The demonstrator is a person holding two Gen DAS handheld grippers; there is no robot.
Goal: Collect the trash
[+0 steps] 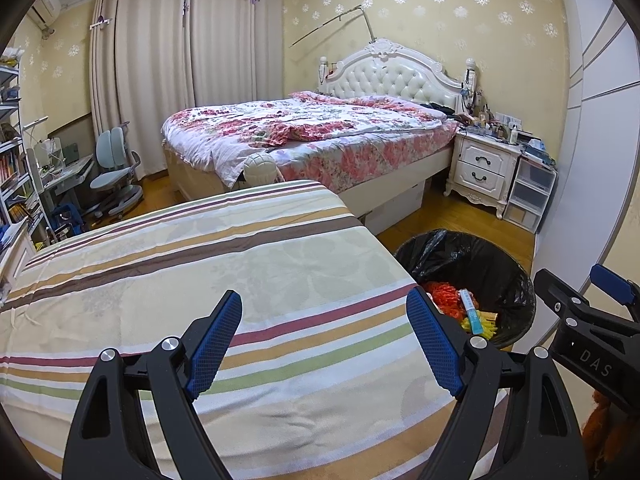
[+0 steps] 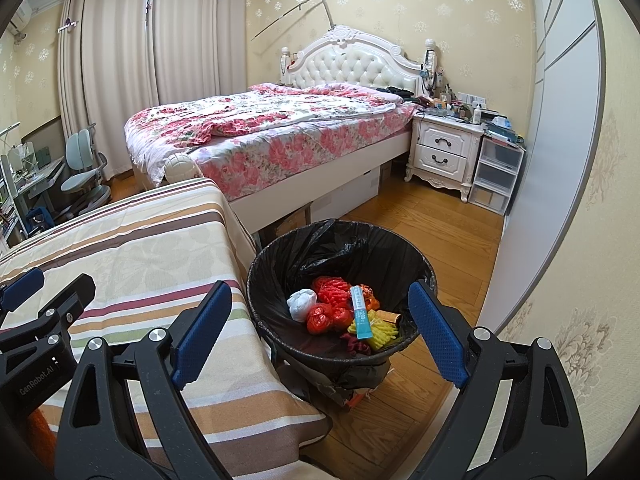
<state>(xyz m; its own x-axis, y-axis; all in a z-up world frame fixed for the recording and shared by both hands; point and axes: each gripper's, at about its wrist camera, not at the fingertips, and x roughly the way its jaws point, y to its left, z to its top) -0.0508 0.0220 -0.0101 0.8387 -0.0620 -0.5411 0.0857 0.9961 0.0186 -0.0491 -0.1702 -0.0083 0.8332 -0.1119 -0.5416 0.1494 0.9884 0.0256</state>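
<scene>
A bin with a black liner [image 2: 280, 256] [image 1: 504, 264] stands on the wooden floor beside the striped table. Inside lie red crumpled wrappers [image 2: 330, 300], a white wad [image 2: 301, 303], a blue tube [image 2: 360, 312], yellow foam pieces [image 2: 382, 330] and a dark red scrap [image 2: 354, 345]. My right gripper [image 2: 318, 332] hovers over the bin, open, nothing between its blue pads. My left gripper [image 1: 324, 340] stands open above the striped tablecloth [image 1: 200, 280], holding nothing. In the left wrist view the right gripper [image 1: 588, 304] shows at the right edge.
A bed with a floral quilt [image 2: 280, 128] fills the far side. A white nightstand [image 2: 444, 148] and plastic drawers [image 2: 496, 176] stand to its right. A desk chair [image 1: 116, 168] and shelves [image 1: 12, 168] are far left. A white wardrobe [image 2: 560, 120] lines the right.
</scene>
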